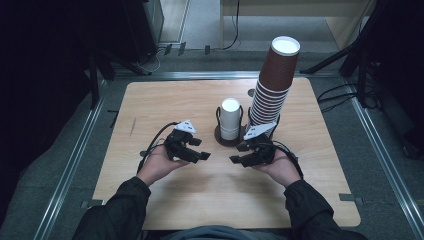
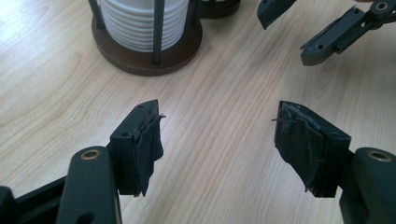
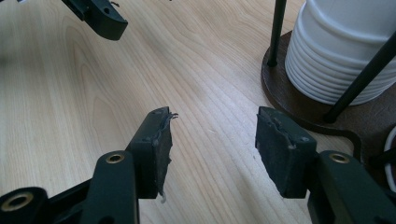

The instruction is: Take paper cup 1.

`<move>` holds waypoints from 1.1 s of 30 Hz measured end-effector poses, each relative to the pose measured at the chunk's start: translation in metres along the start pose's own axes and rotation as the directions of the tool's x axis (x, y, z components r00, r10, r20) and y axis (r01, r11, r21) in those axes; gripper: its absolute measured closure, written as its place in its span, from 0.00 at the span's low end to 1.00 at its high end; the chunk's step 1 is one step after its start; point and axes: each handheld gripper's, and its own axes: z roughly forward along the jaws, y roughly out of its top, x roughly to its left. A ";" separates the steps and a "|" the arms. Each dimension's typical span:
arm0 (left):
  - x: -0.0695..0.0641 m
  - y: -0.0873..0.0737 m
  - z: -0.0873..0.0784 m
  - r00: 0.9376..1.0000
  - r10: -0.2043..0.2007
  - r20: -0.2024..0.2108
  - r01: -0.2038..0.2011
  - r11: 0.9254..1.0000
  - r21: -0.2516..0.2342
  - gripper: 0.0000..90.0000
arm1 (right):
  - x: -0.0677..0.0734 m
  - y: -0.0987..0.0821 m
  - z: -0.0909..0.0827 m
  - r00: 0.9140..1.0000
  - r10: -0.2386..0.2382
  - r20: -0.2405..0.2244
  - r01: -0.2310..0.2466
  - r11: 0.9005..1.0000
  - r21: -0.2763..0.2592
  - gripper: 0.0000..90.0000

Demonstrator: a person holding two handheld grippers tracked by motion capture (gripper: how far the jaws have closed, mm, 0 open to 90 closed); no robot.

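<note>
A stack of white paper cups (image 1: 230, 118) stands in a dark round holder (image 1: 220, 138) with thin black rods at mid-table. Just right of it leans a tall stack of brown cups (image 1: 274, 82). My left gripper (image 1: 201, 149) hovers low over the wood, left of the holder, open with nothing between its pads (image 2: 217, 109). My right gripper (image 1: 238, 153) faces it from the right, close in front of the holder, also open and empty (image 3: 212, 114). In the left gripper view the white cups (image 2: 135, 23) are ahead on the left, with the right gripper (image 2: 285, 39) at top right.
The pale wooden table (image 1: 165, 100) has rounded corners and a metal frame around it. The holder base (image 3: 299, 102) and the white cups (image 3: 345, 51) lie close to the right jaw in the right gripper view. Cables run over the grey floor behind the table.
</note>
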 end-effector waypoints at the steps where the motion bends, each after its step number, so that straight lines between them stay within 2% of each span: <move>1: 0.001 0.001 0.000 1.000 0.002 0.001 -0.002 1.000 -0.002 0.35 | 0.000 0.000 0.000 1.000 0.003 0.001 -0.003 1.000 -0.003 0.51; 5: 0.002 0.004 -0.002 1.000 -0.010 0.003 0.010 1.000 -0.017 0.35 | 0.001 0.002 -0.002 1.000 -0.003 0.018 0.003 1.000 -0.011 0.52; 9: 0.005 0.011 -0.006 1.000 0.003 -0.006 -0.003 1.000 -0.018 0.35 | 0.003 0.003 -0.006 0.999 -0.011 0.038 0.012 1.000 -0.017 0.54; 13: 0.008 0.021 -0.009 1.000 0.003 0.006 -0.003 1.000 -0.024 0.36 | 0.005 0.006 -0.009 0.998 -0.010 0.063 0.013 0.999 -0.040 0.57; 15: 0.010 0.027 -0.010 1.000 0.014 0.011 -0.014 1.000 -0.021 0.36 | 0.006 0.008 -0.011 0.997 -0.004 0.080 0.009 0.998 -0.067 0.59; 18: 0.014 0.041 -0.011 0.999 0.038 0.008 -0.038 0.999 -0.029 0.34 | 0.005 0.011 -0.010 0.995 0.011 0.099 -0.003 0.997 -0.083 0.62; 20: 0.015 0.046 -0.011 0.999 0.043 0.005 -0.042 0.999 -0.032 0.33 | 0.005 0.011 -0.009 0.994 0.017 0.106 -0.008 0.996 -0.087 0.63; 21: 0.018 0.055 -0.013 0.999 0.047 0.010 -0.046 0.998 -0.030 0.32 | 0.005 0.012 -0.007 0.992 0.026 0.125 -0.015 0.996 -0.093 0.66; 22: 0.018 0.055 -0.013 0.999 0.047 0.010 -0.046 0.998 -0.030 0.32 | 0.005 0.012 -0.006 0.992 0.031 0.126 -0.019 0.996 -0.092 0.67; 23: 0.020 0.065 -0.015 0.998 0.060 0.014 -0.059 0.998 -0.028 0.32 | 0.005 0.012 -0.005 0.990 0.038 0.135 -0.025 0.995 -0.097 0.68; 28: 0.024 0.088 -0.017 0.995 0.096 0.006 -0.095 0.995 -0.024 0.29 | 0.003 0.013 0.000 0.985 0.089 0.149 -0.073 0.991 -0.110 0.75; 31: 0.029 0.100 -0.016 0.994 0.108 0.016 -0.108 0.994 -0.012 0.27 | 0.003 0.012 0.003 0.978 0.088 0.191 -0.068 0.992 -0.109 0.79; 33: 0.030 0.104 -0.016 0.994 0.109 0.017 -0.109 0.994 -0.011 0.27 | 0.002 0.012 0.004 0.976 0.092 0.196 -0.071 0.991 -0.113 0.80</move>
